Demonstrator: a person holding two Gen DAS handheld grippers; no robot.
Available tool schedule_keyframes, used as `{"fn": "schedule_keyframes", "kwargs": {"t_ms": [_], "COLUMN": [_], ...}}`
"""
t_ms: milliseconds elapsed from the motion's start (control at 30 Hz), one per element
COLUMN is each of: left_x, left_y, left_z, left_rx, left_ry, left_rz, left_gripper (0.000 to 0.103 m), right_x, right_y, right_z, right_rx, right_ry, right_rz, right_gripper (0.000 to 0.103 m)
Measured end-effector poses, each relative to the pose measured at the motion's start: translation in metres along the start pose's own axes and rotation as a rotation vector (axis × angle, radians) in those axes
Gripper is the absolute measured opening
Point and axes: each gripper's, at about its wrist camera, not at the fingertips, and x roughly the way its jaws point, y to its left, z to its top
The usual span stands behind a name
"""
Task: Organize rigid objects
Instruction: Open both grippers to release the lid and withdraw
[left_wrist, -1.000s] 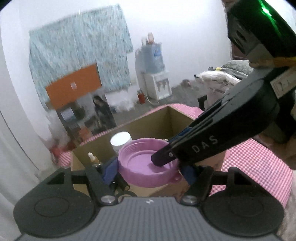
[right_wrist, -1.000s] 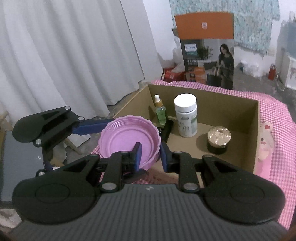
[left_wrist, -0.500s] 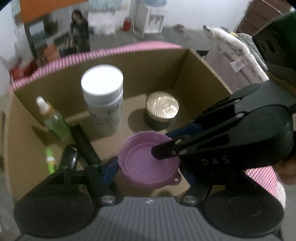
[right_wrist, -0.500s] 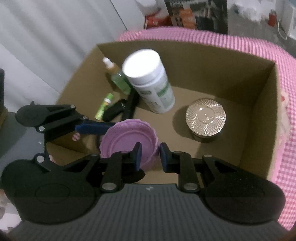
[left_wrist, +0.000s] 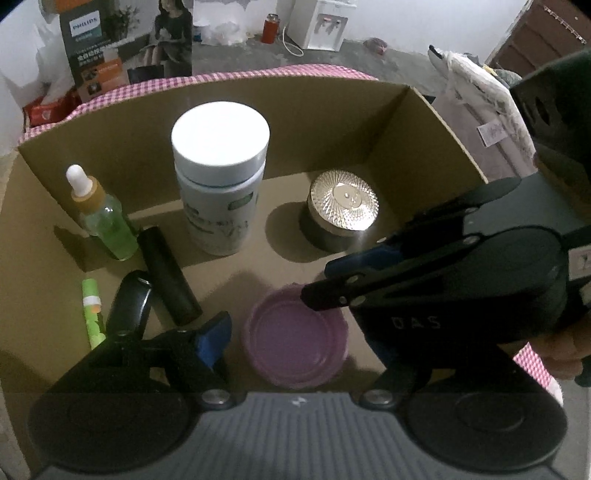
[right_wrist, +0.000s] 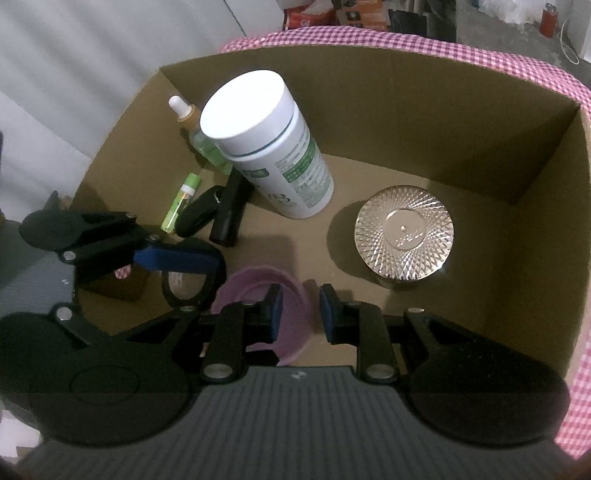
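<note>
While both grippers pointed steeply down into the cardboard box (left_wrist: 424, 122), the left gripper (left_wrist: 295, 332) had its jaws opening, spread to either side of the purple lid (left_wrist: 295, 338) with a clear gap at the visible blue pad, so they pressed on nothing. That lid lay rim-up on the box floor, between the left jaws. The right gripper (right_wrist: 299, 310) reached in from the side and, in its own view, its narrow jaws straddled the lid's (right_wrist: 255, 291) near wall, one pad inside the rim and one outside; whether the pads pinched the wall or only stood beside it could not be told. In the left view the right gripper (left_wrist: 321, 291) covered the lid's right edge and hid the left gripper's other finger, and part of a person's hand (left_wrist: 565, 350) showed behind it, cut off at the frame edge. Beyond the jaws stood a white bottle (left_wrist: 219, 177) and a gold-lidded jar (left_wrist: 343, 206); to their left were a green dropper bottle (left_wrist: 103, 218), a black tube (left_wrist: 168, 275), a small green stick (left_wrist: 92, 310) and a dark object too dim to name. Pink checked cloth (right_wrist: 406, 38) on the worktop edged the box.
</note>
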Motion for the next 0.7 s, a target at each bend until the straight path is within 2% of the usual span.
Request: {"fn": "schedule_keyframes", "kwargs": {"t_ms": [167,300,367,433,600,700], "left_x": [-0.022,-0.056,-0.078,-0.099,-0.147,-0.16], "left_y": [-0.006,-0.012,-0.015,-0.017,-0.025,-0.028], "left_z": [-0.008,-0.022,-0.033,-0.045,-0.097,-0.13], "left_rx": [0.007,0.021,0.036,0.049,0.085,0.097], "left_ry": [-0.077,-0.177,-0.239,-0.302,-0.445,-0.482], "left_rz": [0.007,-0.001,0.004,0.012,0.041,0.068], "left_gripper": [0.08,0.082,0.087,0.087,0.092,0.093], "right_x": [-0.016,-0.055,-0.078,-0.104,-0.157,-0.17], "right_y": [0.003,0.008,0.013,0.018,0.029,0.039], "right_z": [-0.005,-0.015,-0.025,-0.04,-0.092,-0.128], "right_rx": [-0.007,0.005,0.015,0.02,0.039,0.041], "right_ry": [-0.064,-0.191,-0.26,-0.341,-0.482,-0.534], "right_rz": [-0.021,-0.006,0.004,0.021,0.11,0.152], "right_gripper": [0.023,0.027,0.033,0.05,0.075,0.078]}}
